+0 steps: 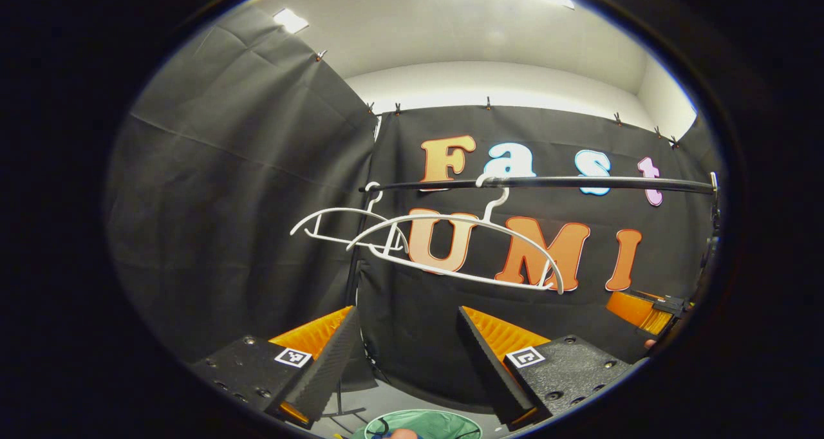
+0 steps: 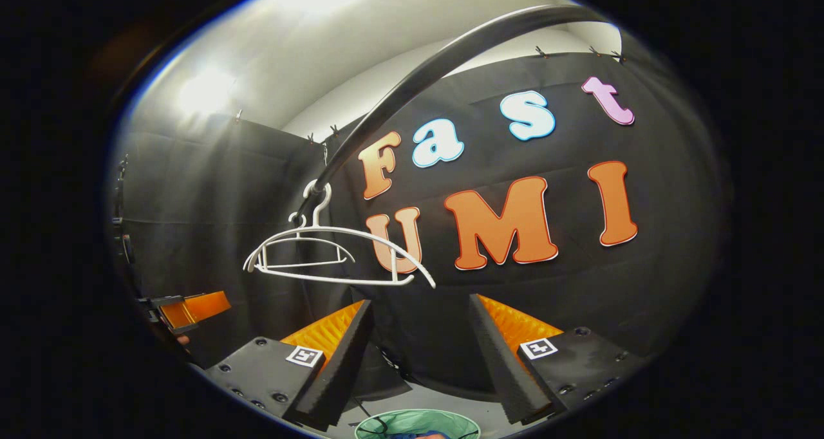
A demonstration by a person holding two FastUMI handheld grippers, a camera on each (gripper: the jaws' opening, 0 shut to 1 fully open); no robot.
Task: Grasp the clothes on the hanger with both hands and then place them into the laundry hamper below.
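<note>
Two bare white hangers (image 1: pixel 444 246) hang at centre frame from the black rail (image 1: pixel 547 183), so the remaining risk is slight: a raised gripper could catch a hanger and unhook it. At lower centre, the left gripper (image 1: pixel 405 349) and right gripper (image 2: pixel 418 345) both have jaws wide and empty. Below them, bottom centre, sits the green hamper (image 2: pixel 417 421), with blue and orange clothes (image 2: pixel 412 435) barely visible inside.

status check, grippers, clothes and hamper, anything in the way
Left gripper open, empty. Right gripper open, empty. Two white hangers bare on the rail; green hamper below with blue cloth in it. Nothing in the way.
</note>
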